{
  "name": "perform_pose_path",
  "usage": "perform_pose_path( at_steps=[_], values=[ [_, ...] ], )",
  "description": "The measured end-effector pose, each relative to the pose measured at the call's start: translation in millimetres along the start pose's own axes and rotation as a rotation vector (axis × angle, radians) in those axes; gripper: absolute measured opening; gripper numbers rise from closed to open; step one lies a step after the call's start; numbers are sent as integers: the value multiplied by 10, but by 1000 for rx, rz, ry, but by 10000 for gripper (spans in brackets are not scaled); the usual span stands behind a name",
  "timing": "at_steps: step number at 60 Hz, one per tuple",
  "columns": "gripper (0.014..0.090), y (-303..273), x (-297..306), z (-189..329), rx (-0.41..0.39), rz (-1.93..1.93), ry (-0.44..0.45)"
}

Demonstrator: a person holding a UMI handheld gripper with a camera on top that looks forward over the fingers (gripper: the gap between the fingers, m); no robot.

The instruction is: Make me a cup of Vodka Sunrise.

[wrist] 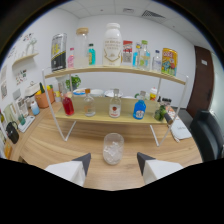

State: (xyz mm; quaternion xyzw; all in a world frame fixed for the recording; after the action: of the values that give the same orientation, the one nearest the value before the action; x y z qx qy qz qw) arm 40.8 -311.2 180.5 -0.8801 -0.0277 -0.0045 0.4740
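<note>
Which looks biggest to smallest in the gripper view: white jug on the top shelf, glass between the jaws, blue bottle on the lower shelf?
1. white jug
2. glass, though it's nearest the camera, so unsure
3. blue bottle

We see a wooden table [60,142] running out to a plain white wall [200,60] at the far side. On the right stands a dark door [204,75], and nearer, a black chair [207,135]. Overhead, pale ceiling tiles [125,7] carry what may be a vent. The light is even.
</note>
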Motion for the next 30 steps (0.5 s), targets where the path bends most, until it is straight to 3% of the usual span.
perform_pose_path(
  at_steps=[20,30],
  values=[
    [858,387,-184,-125,-56,-1,-1],
    [857,397,-632,-117,-27,42,-39]
  ],
)
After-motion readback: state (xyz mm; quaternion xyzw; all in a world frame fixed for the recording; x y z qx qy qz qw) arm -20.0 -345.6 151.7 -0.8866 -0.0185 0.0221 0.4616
